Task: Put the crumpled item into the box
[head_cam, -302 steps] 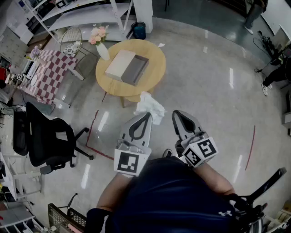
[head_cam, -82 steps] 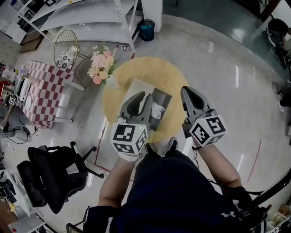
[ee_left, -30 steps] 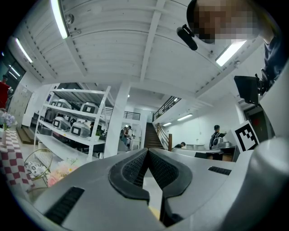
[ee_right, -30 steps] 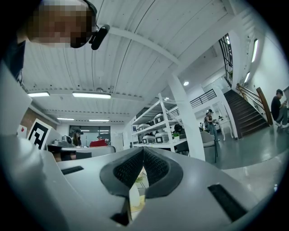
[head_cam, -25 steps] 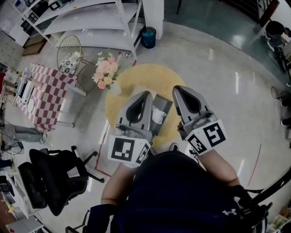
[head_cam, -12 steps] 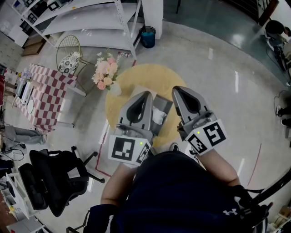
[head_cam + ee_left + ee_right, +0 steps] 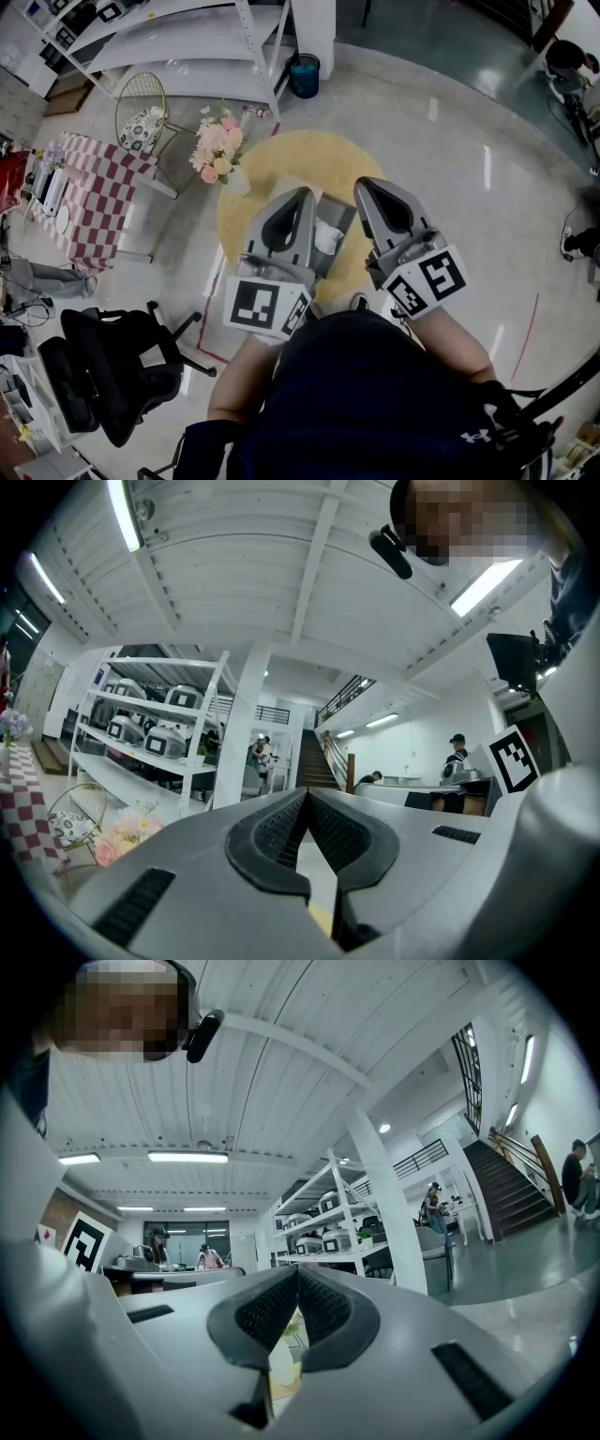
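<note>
Yellow table [image 7: 281, 155] now has the crumpled item [image 7: 326, 239] off the floor and in the box [image 7: 339, 212], between left gripper [image 7: 302, 193] and right gripper [image 7: 367, 186], both with jaws pressed together on nothing, so looks done.

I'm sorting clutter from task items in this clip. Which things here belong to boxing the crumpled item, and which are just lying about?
Belongs to the job: crumpled item, lying in the box; left hand-held gripper and right hand-held gripper, both shut, empty.

Just lying about: flowers, checked cloth, office chair, wire chair, blue bin.
</note>
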A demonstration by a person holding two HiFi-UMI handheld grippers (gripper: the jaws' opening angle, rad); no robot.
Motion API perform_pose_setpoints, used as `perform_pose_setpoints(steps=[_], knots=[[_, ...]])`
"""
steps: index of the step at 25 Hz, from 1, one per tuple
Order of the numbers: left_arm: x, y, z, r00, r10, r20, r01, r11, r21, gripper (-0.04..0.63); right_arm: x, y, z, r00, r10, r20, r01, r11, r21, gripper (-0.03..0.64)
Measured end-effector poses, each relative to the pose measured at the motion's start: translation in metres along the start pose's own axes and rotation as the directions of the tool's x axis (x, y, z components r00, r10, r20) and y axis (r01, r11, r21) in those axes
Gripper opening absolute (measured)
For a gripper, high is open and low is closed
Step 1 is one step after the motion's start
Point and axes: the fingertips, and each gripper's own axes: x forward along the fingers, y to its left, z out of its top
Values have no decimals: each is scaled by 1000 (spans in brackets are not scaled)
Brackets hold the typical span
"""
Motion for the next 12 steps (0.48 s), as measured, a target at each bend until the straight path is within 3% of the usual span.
perform_pose_setpoints(steps=[12], knots=[[-10, 3, -3, 1000, -1, -10, 1, 1000, -14, 17, -4, 7, -1, 1000, -12, -4, 12, 1000, 8, 5]])
